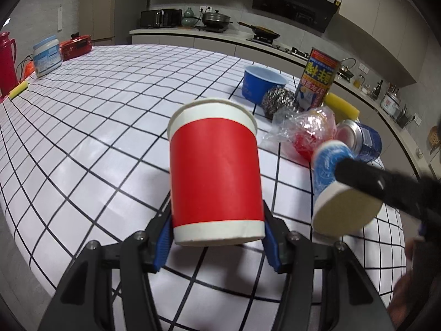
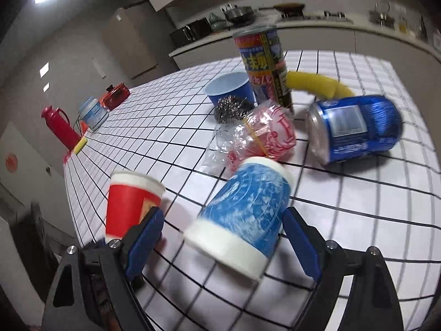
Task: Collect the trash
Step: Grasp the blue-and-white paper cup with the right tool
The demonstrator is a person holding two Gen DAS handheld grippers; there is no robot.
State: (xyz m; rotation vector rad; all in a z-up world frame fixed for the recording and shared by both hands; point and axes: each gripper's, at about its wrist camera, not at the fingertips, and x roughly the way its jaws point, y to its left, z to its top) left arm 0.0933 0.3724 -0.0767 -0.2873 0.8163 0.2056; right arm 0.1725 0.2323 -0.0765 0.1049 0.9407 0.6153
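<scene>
**Inspector:** Between the pads of the left claw [image 1: 217, 220], what?

**Assistant:** Red cup [image 1: 215, 165], pinched low near its base, mouth tilted away. Cannot tell whether quite clear of the bench [image 1: 96, 110].

**Inspector:** Just beside the red cup?

**Assistant:** Blue-and-white cup [image 2: 242, 207], lying on its side on the bench, base turned toward the right claw [image 2: 222, 215]. Right claw spread wide to either side of it. One pad near the wall, the other well apart. Nothing pinched there.

**Inspector:** Beyond the red cup?

**Assistant:** Crumpled plastic bag [image 2: 253, 140] near, then a blue can [image 2: 358, 127] on its side, farther off. Both apart from either claw.

**Inspector:** Step in hand?

**Assistant:** By judgement, the second pickup. First piece of trash secured on the left, second framed but not gripped.

**Inspector:** Next move?

**Assistant:** Calls for centring the right claw across the lying cup, then closing gently and evenly. Thin paper walls, likely to crush. Round side, likely to roll if touched by one pad first. Then a lift, with the left grip held firm.
</scene>
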